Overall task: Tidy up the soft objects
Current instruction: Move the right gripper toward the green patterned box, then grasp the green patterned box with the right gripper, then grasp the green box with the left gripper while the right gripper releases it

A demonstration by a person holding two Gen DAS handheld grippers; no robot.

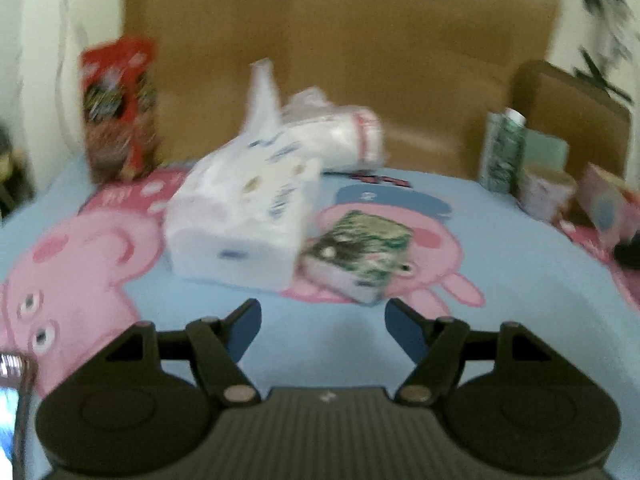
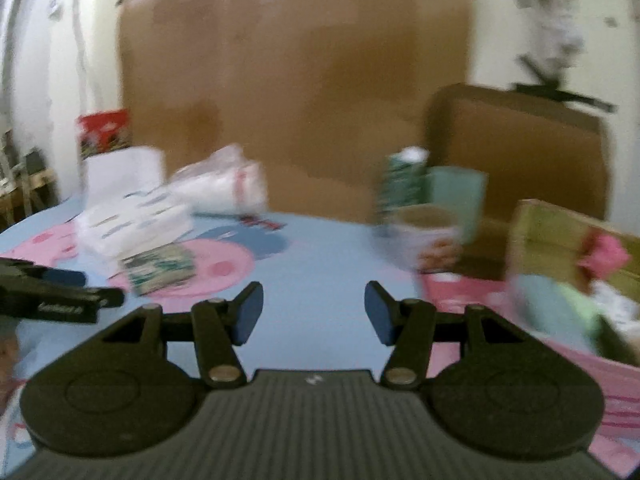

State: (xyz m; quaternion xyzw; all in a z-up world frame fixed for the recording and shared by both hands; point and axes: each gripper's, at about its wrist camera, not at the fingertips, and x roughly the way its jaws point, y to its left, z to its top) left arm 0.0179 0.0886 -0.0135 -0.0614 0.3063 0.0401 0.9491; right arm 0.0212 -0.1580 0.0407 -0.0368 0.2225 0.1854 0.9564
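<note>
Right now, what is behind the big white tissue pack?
Behind the white tissue pack lies a crumpled clear plastic bag, with brown cardboard farther back. The pack covers the bag's lower part, so that bit stays hidden.

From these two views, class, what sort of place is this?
Probably a home room, perhaps a bedroom, though that is uncertain. A cartoon-pig cover spreads over the surface, soft tissue packs lie on it, and cardboard leans against the wall behind.

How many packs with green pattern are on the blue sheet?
2. One small green-patterned pack lies flat beside the white tissue pack. One tall green-patterned pack stands at the far right, near the cardboard. More may be hidden behind other items.
</note>
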